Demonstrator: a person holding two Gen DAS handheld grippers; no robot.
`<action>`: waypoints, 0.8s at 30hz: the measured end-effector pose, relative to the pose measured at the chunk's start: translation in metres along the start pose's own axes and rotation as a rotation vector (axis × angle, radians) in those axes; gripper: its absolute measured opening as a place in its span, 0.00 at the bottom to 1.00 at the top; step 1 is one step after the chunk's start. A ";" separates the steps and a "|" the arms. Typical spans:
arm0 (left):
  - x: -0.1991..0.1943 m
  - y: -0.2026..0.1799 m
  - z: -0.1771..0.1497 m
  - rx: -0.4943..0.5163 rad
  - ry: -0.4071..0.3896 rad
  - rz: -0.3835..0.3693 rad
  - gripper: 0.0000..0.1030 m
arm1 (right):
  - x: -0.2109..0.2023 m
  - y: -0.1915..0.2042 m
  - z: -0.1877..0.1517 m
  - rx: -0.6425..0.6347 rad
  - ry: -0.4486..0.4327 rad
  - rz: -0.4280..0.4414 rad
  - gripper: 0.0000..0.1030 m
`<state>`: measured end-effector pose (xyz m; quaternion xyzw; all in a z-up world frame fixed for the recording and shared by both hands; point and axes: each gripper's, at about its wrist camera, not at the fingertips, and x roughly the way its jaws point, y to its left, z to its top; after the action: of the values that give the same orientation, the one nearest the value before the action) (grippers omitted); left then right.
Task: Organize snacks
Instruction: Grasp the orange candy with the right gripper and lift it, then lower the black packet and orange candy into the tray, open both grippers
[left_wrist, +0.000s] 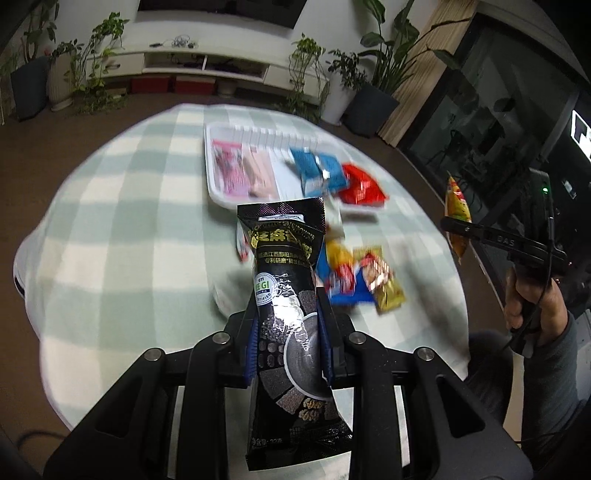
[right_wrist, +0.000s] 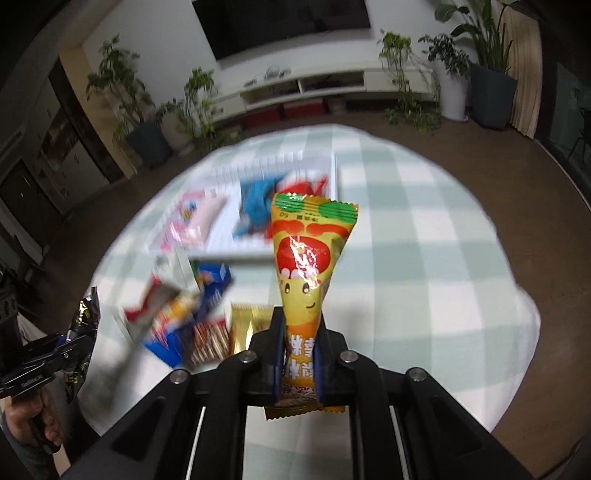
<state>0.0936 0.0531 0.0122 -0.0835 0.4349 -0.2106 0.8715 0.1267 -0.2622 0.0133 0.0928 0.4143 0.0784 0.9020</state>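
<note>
A green-checked tablecloth (left_wrist: 129, 221) is filling mid-frame. The left gripper (left_wrist: 290, 347) is pinching a black sachet (left_wrist: 288, 295) at its middle; the right gripper (right_wrist: 300, 360) is pinching a yellow packet (right_wrist: 308, 266) low down. Both look light, crinkly, slippery; the white tray (left_wrist: 212, 184) is sitting upper centre.

Black packet (left_wrist: 284, 280); yellow packet (right_wrist: 308, 266); green-and-white checked tablecloth (left_wrist: 122, 206).

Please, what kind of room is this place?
Most likely a home living room. A large dark screen hangs on the wall above a long white low cabinet, potted plants stand along the wall, and the snacks lie on a table with a checked cloth.
</note>
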 end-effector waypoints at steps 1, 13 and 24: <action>-0.002 0.001 0.012 0.008 -0.012 0.005 0.23 | -0.005 0.004 0.010 -0.003 -0.017 0.015 0.13; 0.037 0.008 0.145 0.070 -0.069 0.036 0.23 | 0.013 0.108 0.116 -0.173 -0.108 0.144 0.13; 0.150 0.026 0.162 0.054 0.065 0.070 0.23 | 0.158 0.107 0.114 -0.139 0.132 0.096 0.13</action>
<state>0.3091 0.0041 -0.0061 -0.0379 0.4598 -0.1945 0.8656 0.3086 -0.1350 -0.0050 0.0442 0.4612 0.1562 0.8723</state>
